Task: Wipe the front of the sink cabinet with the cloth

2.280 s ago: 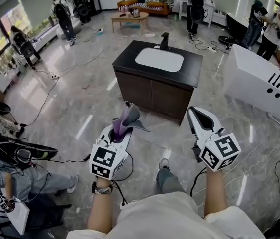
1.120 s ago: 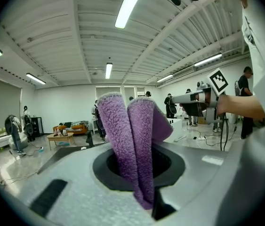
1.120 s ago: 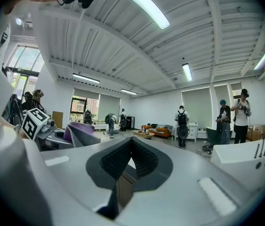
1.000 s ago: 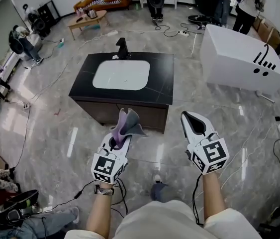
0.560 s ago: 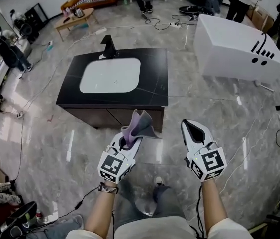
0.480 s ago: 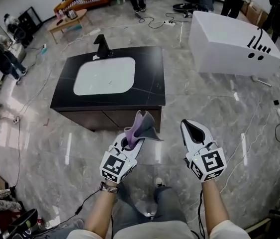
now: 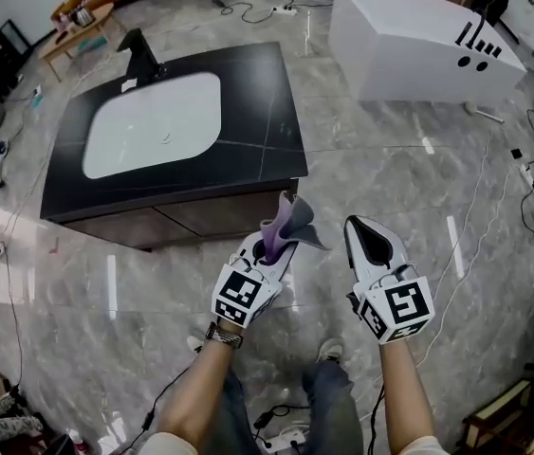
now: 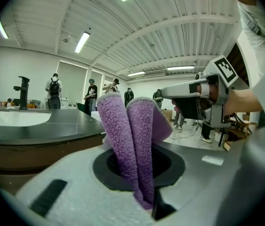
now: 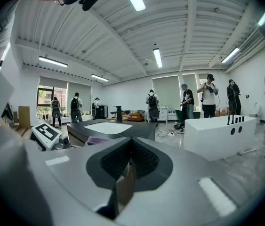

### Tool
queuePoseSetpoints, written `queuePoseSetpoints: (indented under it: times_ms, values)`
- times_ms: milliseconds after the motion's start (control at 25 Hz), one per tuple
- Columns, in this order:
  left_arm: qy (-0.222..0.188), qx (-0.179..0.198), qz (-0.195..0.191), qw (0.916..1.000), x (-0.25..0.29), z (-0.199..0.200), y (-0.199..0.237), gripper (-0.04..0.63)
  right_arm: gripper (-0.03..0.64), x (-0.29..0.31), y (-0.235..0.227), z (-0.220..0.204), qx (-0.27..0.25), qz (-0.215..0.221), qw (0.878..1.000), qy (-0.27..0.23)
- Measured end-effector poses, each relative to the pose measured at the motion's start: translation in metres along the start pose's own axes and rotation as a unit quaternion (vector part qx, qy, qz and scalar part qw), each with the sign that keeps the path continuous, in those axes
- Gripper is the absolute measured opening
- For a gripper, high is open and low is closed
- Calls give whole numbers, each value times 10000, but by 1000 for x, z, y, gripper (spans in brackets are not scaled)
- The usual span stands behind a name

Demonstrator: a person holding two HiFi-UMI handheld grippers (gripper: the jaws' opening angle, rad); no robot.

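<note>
L gripper [image 7: 268, 247] pinching purple cloth [image 7: 287, 218] | R gripper [image 7: 369, 238] jaws together, empty | sink cabinet front [image 7: 167, 224] close, wipe looks unstarted

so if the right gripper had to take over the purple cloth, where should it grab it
Grip the free folded top of the purple cloth, which stands up above the left gripper; its lower end is pinched in that gripper's fingers. Probably come from the right, where the empty right gripper sits beside it.

Sink cabinet [image 7: 268, 102] now much nearer, cloth [image 7: 286, 224] beside its front.
</note>
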State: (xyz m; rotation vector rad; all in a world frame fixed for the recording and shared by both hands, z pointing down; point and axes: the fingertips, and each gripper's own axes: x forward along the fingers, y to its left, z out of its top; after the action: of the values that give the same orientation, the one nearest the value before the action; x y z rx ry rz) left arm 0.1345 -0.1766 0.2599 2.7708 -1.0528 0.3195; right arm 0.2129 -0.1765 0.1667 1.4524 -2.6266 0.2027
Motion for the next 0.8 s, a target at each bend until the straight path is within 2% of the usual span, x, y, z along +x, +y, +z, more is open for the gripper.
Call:
queuePoseSetpoints:
  times_ms: [280, 480, 600, 800]
  values:
    - [0, 361, -110, 9993, 42, -42, 21, 51, 6, 28, -4, -50, -109, 8, 9999, -49]
    - [75, 491, 15, 9988, 72, -74, 45, 51, 6, 50, -9, -81, -171, -79, 9998, 13]
    - [181, 370, 114, 9991, 85, -95, 64, 51, 6, 59, -10, -100, -207, -162, 9994, 218]
    - [126, -82, 555, 9983, 83, -110, 101, 51, 6, 71, -7, -115, -252, -195, 9988, 379]
